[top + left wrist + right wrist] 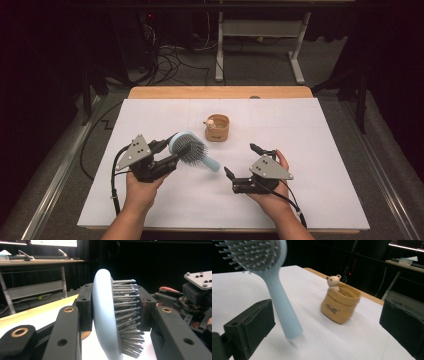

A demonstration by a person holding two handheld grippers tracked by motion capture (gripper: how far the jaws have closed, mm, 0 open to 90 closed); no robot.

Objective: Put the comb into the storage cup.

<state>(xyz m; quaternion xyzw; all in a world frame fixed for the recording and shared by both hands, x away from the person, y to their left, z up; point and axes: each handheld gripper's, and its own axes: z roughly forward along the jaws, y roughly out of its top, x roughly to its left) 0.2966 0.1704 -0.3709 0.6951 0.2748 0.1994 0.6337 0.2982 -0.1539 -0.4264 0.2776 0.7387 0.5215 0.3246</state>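
1. Plastic, pale blue and rigid, made up the hairbrush (188,147); it was judged light, stiff and not fragile, though its smooth back and handle looked likely to slip under hard pads.
2. Bristles (126,315) were grey pins with small ball tips, set densely on one face of the oval head; they were judged springy, so a pad pressing on them would seat less firmly than one on the solid back.
3. Location: the brush was held off the white table (325,165), left of centre, with its handle (283,307) slanting down toward the tabletop.
4. Left gripper (167,150) pinched the brush head, one pad on the smooth back, the other on the bristle tips.
5. Right gripper (242,160) had its jaws spread wide, holding nothing, near the handle's free end.
6. Recommended hold for a second grip: the bare handle, across its narrow width, since it offered the only clear, solid surface.
7. Behind the brush stood a tan cup (217,127) with a small bear figure (333,282) at its rim, apart from both tools.
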